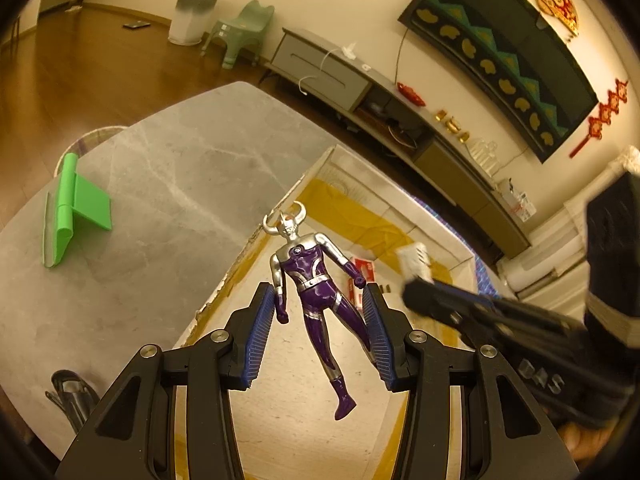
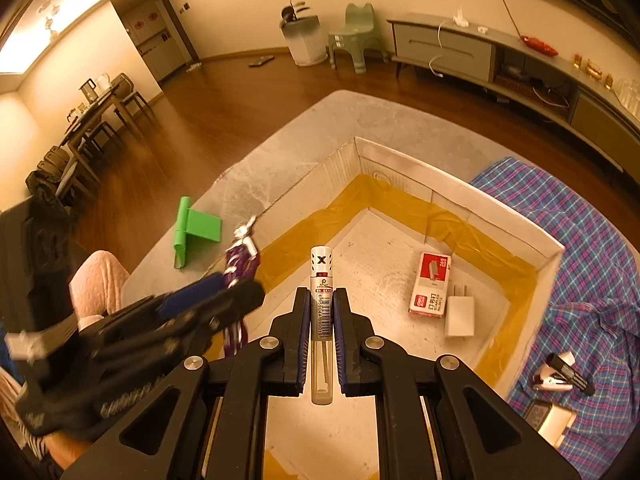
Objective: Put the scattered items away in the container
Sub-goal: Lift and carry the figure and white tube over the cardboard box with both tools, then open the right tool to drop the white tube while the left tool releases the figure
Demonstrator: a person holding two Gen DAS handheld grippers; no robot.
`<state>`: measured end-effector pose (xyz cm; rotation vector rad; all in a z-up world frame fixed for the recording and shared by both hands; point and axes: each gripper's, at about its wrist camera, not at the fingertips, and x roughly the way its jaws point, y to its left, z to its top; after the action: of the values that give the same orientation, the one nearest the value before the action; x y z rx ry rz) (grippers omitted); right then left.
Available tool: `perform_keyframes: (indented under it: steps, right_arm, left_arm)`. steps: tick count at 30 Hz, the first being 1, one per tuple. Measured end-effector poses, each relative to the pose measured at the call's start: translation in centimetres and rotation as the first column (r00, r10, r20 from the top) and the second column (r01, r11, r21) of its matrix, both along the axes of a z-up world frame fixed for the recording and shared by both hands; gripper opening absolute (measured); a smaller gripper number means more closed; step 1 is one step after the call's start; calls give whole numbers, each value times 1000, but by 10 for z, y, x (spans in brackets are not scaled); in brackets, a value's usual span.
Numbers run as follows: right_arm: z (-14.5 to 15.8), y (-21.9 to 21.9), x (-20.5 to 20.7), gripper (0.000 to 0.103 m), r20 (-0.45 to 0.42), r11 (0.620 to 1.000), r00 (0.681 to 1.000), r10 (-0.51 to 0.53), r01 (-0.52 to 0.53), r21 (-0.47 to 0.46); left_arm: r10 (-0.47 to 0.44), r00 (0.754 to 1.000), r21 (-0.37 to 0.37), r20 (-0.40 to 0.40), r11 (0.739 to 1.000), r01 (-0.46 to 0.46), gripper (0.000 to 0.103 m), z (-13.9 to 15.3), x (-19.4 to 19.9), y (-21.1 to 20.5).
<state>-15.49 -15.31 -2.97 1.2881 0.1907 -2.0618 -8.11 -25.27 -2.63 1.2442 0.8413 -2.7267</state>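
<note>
The left claw, jaws spread wide, grips a purple-and-silver toy figure by the arms and hangs it over the open cardboard box; the right claw, jaws pressed close, pinches a slim white tube with a barcode label above the same box. The grey marble table carries the box, whose inner walls are lined with yellow tape. A blue-and-pink checked cloth lies just beside the box on its right. On the bare tabletop, well apart from the box, stands a green folded stand. Inside the box rest a red-and-white staple box and, touching its lower corner, a white plug adapter. On the cloth, near the box's outer wall, lie a black-and-white stapler and a small pale boxy item that is too blurred to identify. The right wrist camera shows the left claw as a blur at the box's left rim, the figure's limbs dangling from it. A pink sleeve shows behind that claw.
</note>
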Motion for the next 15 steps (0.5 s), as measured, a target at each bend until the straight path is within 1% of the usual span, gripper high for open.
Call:
perform_keyframes:
  steps: [4, 9, 15]
  right_arm:
    - [-15, -13, -19, 12, 23, 999, 1000, -7, 6, 40]
    - [-32, -23, -45, 12, 29, 995, 999, -15, 12, 95]
    - [-46, -33, -65, 12, 26, 988, 1000, -12, 8, 154]
  left_arm:
    - [-20, 1000, -25, 20, 999, 20, 47, -4, -5, 4]
    - [-37, 999, -51, 39, 998, 39, 46, -9, -10, 10]
    - [-57, 996, -67, 65, 996, 62, 45, -12, -15, 15]
